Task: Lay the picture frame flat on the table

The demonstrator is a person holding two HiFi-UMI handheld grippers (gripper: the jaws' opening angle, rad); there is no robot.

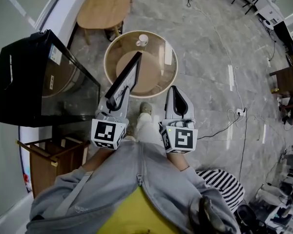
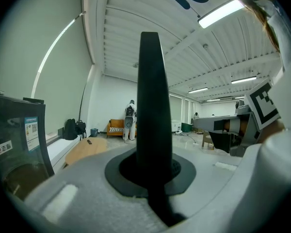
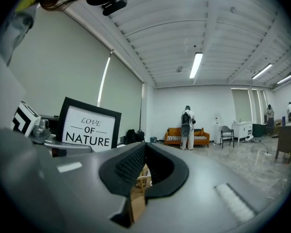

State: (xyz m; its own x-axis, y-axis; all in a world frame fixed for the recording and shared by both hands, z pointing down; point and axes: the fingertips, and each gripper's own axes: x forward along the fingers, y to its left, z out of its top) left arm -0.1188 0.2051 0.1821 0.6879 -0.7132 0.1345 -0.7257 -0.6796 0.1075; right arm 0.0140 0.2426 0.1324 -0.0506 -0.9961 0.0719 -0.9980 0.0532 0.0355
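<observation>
A black picture frame (image 1: 125,76) stands on edge over the near left rim of a round glass-topped table (image 1: 170,77), held up by my left gripper (image 1: 116,100), which is shut on its lower edge. In the left gripper view the frame (image 2: 154,101) shows edge-on as a dark upright bar between the jaws of that gripper (image 2: 155,178). The right gripper view shows its face (image 3: 88,128), printed "LOVE OF NATURE", off to the left. My right gripper (image 1: 177,99) hangs to the right of the frame, apart from it, and its jaws (image 3: 144,168) are shut with nothing in them.
A white cup (image 1: 142,40) stands at the table's far side. A tall black cabinet (image 1: 34,82) is at the left, with a wooden stand (image 1: 51,160) below it. An oval wooden table (image 1: 105,6) lies beyond. Cables (image 1: 229,123) cross the stone floor at the right.
</observation>
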